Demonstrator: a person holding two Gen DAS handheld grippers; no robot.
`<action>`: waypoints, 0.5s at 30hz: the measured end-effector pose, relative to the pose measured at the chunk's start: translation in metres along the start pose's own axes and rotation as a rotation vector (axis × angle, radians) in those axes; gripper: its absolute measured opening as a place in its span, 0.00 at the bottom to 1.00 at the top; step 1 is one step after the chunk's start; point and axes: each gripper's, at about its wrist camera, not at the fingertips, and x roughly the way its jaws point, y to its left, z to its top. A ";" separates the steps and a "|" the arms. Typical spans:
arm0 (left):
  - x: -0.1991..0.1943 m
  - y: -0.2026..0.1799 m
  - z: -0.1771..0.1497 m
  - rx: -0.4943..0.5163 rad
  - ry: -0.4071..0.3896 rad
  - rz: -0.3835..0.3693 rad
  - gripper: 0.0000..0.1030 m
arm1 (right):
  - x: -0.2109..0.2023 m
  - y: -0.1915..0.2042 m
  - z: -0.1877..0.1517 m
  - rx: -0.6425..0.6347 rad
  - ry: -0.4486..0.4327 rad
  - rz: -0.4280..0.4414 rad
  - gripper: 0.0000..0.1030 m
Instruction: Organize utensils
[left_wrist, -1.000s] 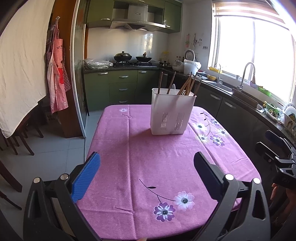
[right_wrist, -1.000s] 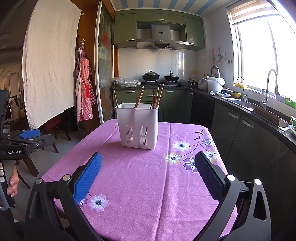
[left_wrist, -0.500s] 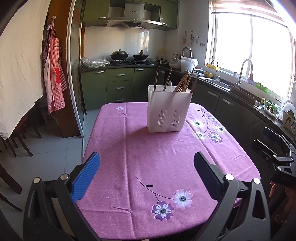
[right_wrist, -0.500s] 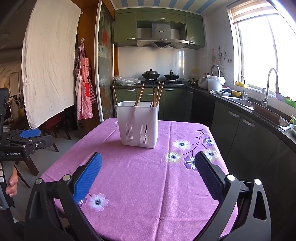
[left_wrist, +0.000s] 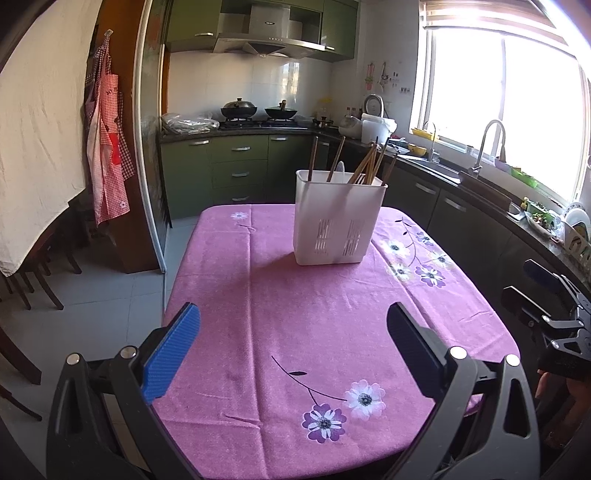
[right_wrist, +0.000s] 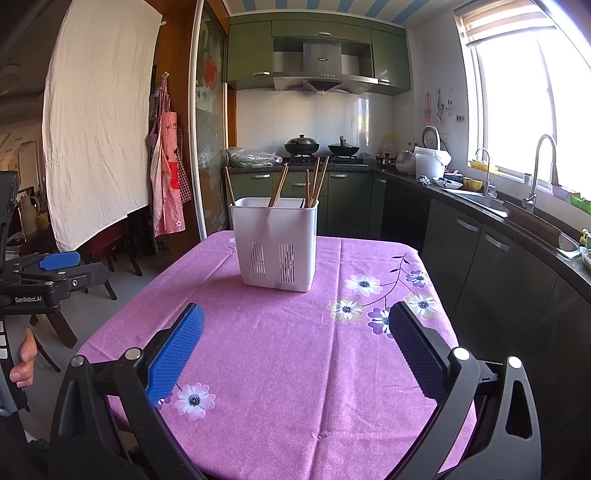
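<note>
- The left gripper (left_wrist: 293, 350) hangs over the near edge of the table (left_wrist: 258, 314), jaws spread wide with nothing between them. The right gripper (right_wrist: 295, 350) is the same: wide apart, empty, above the near part of the purple cloth.
- Both are well apart from the white utensil holder (left_wrist: 338, 225), which stands upright toward the far half of the table. Reaching that far low over the surface could catch a finger on the tablecloth (right_wrist: 295, 369); its creases suggest it lies loose, so a drag might pull the holder along.
- The chopsticks (left_wrist: 369, 166) lean at different angles out of the holder, some crossing near the right side. Closing on one stick could trap a neighbour and lift both.
- A pale utensil (left_wrist: 340, 171) shows just above the rim; what it is cannot be told, so a grasp on it is a guess.
- The holder looks light and tall. A sideways pull on a leaning stick could tip it or slide it.
- The two grippers work close to one target; approaching together risks a collision over the holder.
</note>
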 end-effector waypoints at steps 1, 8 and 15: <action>0.000 0.000 0.000 -0.001 -0.006 -0.013 0.93 | 0.000 0.000 -0.001 0.000 0.001 0.001 0.96; -0.006 -0.002 0.001 0.015 -0.075 0.015 0.93 | 0.003 -0.001 -0.001 0.004 0.008 0.007 0.96; 0.015 0.003 0.005 0.007 0.001 0.033 0.93 | 0.007 -0.003 -0.002 0.009 0.017 0.005 0.96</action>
